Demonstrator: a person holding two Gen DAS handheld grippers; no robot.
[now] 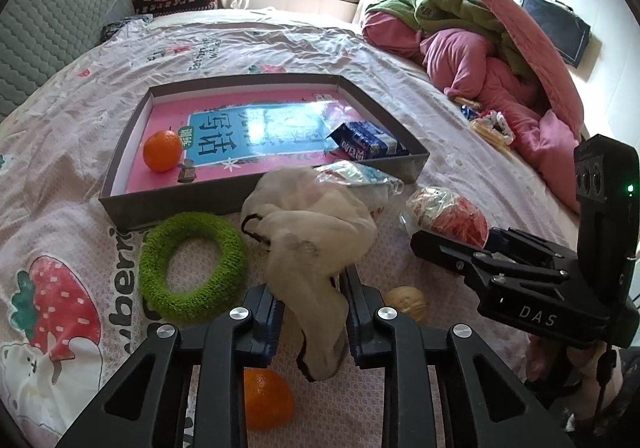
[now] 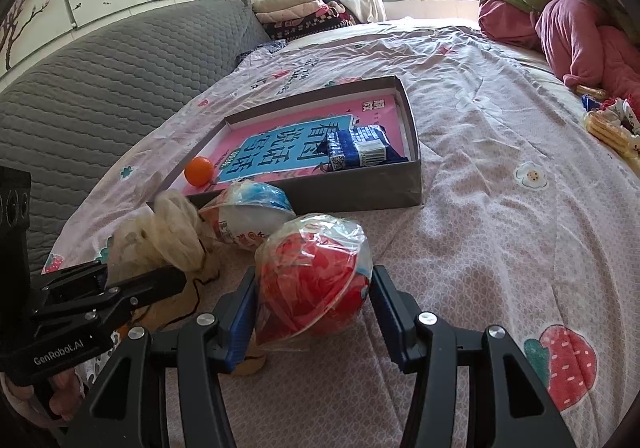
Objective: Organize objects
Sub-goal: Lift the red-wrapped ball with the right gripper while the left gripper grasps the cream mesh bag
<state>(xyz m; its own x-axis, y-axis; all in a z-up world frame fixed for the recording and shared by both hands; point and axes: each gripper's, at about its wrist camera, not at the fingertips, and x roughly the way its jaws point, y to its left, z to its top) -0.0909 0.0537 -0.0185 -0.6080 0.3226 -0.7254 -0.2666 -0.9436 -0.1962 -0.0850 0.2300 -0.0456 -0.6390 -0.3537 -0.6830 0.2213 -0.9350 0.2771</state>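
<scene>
A grey shallow box point(image 1: 120, 156) lies on the bed and holds an orange point(image 1: 162, 150), a blue packet point(image 1: 366, 142) and a pink book. My left gripper point(image 1: 312, 312) is shut on a cream cloth bag point(image 1: 316, 240) just in front of the box. My right gripper point(image 2: 314, 308) is shut on a red plastic-wrapped ball point(image 2: 314, 272), which also shows in the left wrist view point(image 1: 452, 214). A blue-and-white wrapped ball point(image 2: 252, 212) lies beside the box's near wall point(image 2: 360, 188).
A green fuzzy ring point(image 1: 192, 268), a second orange point(image 1: 266, 400) and a walnut point(image 1: 408, 302) lie on the sheet near my left gripper. Pink and green bedding point(image 1: 480, 48) is piled at the right with snack packets point(image 1: 490, 128). A grey headboard point(image 2: 100, 88) stands at the left.
</scene>
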